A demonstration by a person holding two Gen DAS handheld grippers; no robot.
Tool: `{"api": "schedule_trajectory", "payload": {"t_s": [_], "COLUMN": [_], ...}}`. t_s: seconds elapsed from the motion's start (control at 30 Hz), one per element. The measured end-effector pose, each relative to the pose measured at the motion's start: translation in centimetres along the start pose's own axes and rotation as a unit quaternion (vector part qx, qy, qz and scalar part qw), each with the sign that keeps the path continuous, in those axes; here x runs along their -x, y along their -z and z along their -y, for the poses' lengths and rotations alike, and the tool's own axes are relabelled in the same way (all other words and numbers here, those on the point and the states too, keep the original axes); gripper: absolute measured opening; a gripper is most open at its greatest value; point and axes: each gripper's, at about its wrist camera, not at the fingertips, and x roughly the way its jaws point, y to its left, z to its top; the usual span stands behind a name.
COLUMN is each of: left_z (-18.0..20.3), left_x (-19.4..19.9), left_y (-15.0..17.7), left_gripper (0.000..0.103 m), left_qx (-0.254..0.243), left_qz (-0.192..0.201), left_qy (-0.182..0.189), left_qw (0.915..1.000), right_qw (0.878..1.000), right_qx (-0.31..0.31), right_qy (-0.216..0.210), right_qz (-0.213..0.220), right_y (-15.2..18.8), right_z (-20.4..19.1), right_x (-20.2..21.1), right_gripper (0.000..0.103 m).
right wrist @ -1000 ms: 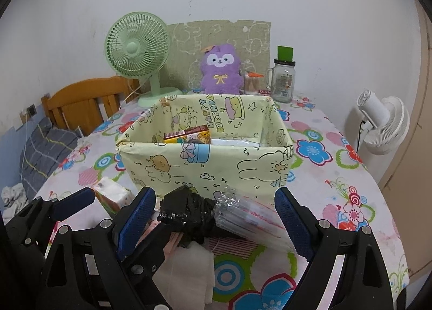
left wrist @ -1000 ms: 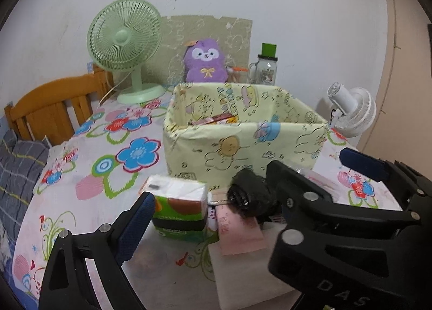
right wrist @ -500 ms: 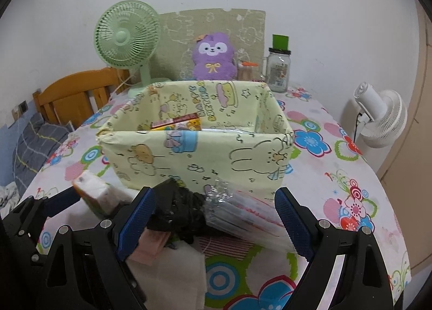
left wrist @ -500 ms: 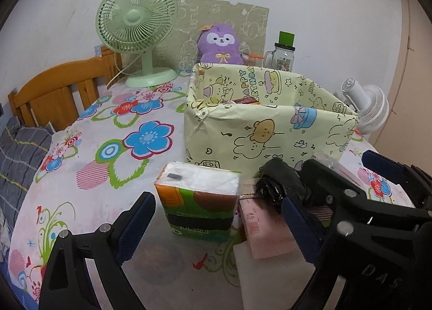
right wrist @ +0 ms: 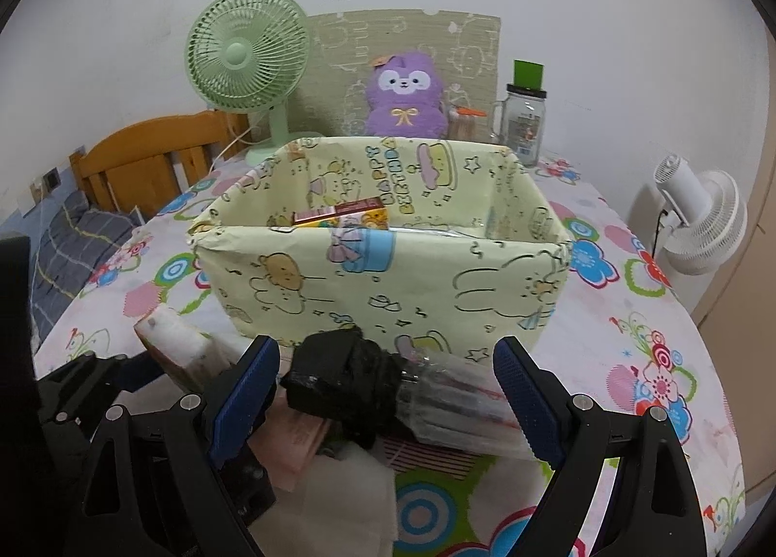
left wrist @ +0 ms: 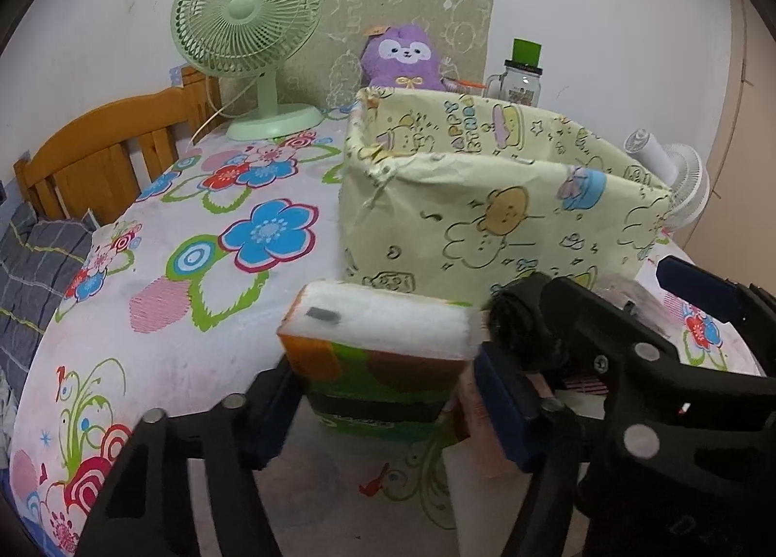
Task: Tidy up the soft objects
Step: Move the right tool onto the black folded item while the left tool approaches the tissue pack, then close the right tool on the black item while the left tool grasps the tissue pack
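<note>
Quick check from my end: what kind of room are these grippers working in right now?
Most likely a bedroom or small living space at home. A wooden bed frame with plaid bedding stands beside the floral tablecloth, and a purple plush toy and a green desk fan sit against the wall.

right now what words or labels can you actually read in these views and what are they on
"HAPPY BIRTHDA": printed on the inner back wall of the yellow cartoon box; the last letter is cut off.
Glass jar: label too small to read.
Tissue pack: print blurred, unreadable.
Small red-brown carton inside the box: lettering too small to read.
Clear plastic packet between the right gripper fingers: no legible text.
</note>
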Motion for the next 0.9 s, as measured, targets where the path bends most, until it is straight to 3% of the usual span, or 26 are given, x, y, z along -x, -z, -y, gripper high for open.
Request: {"api": "schedule_trajectory", "payload": {"t_s": [0.07,0.37,0.47,0.57,0.6,0.7,0.73,0.9], "left_z": [-0.3,0.1,0.1,0.2,0.2,0.1,0.1,0.3], "left_x": [-0.2,-0.1,0.0,-0.1,-0.1,-0.1,-0.1,0.0], "left_y": [0.1,0.4,0.4,0.4,0.4,0.3,0.3,0.3], "left_gripper": [0.057,0.054,0.054,0.053,0.053,0.053,0.053,0.052], "left_qx": [0.005,-0.014,-0.019,-0.024,-0.026,-0.025,-0.026,-0.028], "left_qz": [-0.005,0.0,-0.001,-0.002,-0.001,-0.003,-0.003,-0.002], "left_qy": [0.001,-0.001,0.0,-0.004,-0.004,-0.002,-0.003,-0.003], "left_qw": [1.0,0.9999,0.9998,0.9997,0.9997,0.9997,0.9997,0.9996], "right_qw": [1.0,1.0,0.999,0.999,0.999,0.998,0.998,0.998], "right_qx": [0.006,0.028,0.027,0.022,0.019,0.012,0.014,0.012], "right_qy": [-0.003,-0.005,-0.007,-0.012,-0.023,-0.031,-0.032,-0.033], "right_qz": [-0.003,-0.013,-0.019,-0.033,-0.04,-0.045,-0.045,-0.047], "right_y": [0.0,0.2,0.2,0.2,0.2,0.4,0.3,0.3], "right_z": [-0.3,-1.7,-1.7,-1.7,-1.7,-1.7,-1.8,-1.8], "right_x": [-0.3,-1.6,-2.1,-2.7,-2.9,-3.1,-3.0,-2.9], "right_gripper": [0.092,0.08,0.072,0.057,0.047,0.039,0.03,0.029]}}
